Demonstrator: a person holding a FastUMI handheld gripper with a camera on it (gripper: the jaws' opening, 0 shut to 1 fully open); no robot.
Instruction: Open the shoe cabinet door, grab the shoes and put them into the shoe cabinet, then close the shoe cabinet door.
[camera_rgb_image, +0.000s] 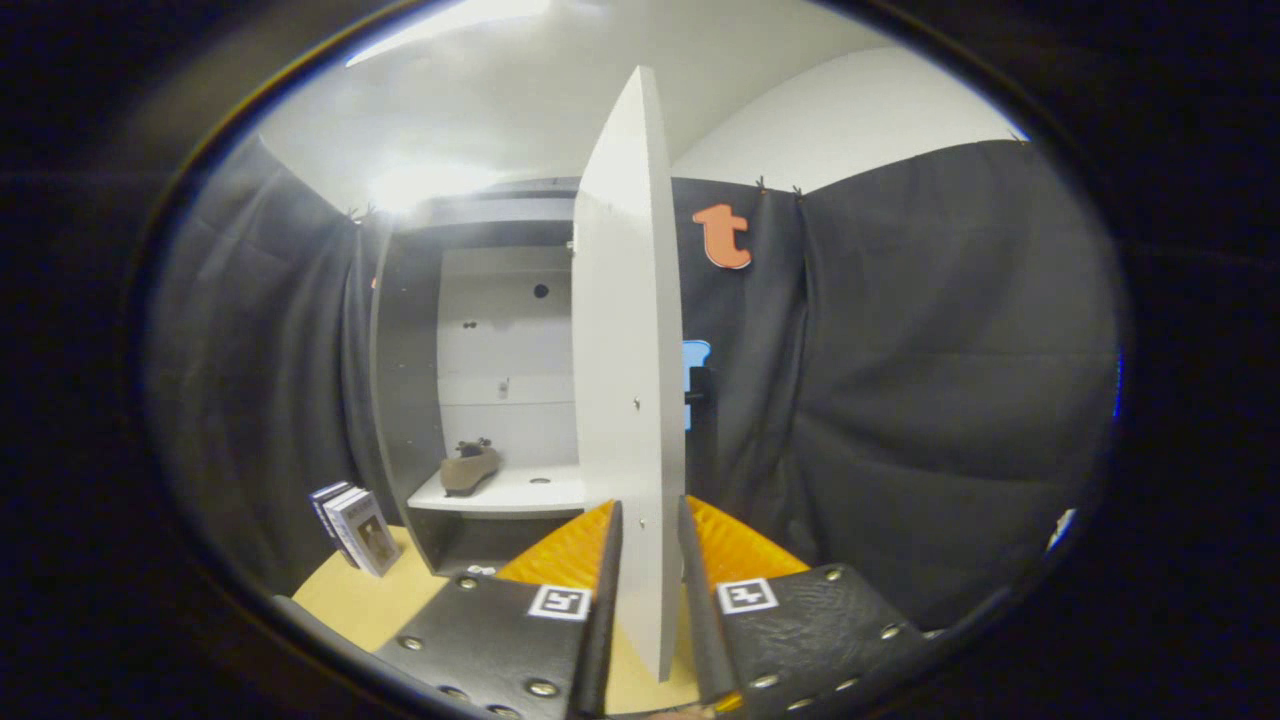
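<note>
Books (352, 525) stand left of the shoe cabinet (405, 350); shoe (470, 468) already sits on its shelf. Door (628, 380) stands open, its edge between the fingers of the gripper (650, 530), which pinch it. Judged: only closing remains.

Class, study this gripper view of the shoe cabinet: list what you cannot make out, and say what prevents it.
1. Whether the gripper presses the door: the panel's edge sits between the fingers, and small gaps seem to show.
2. The handle: mostly behind the door.
3. The cabinet's right side: hidden by the door.
4. The shoe's details: too small.
5. The books' covers: too small.
</note>
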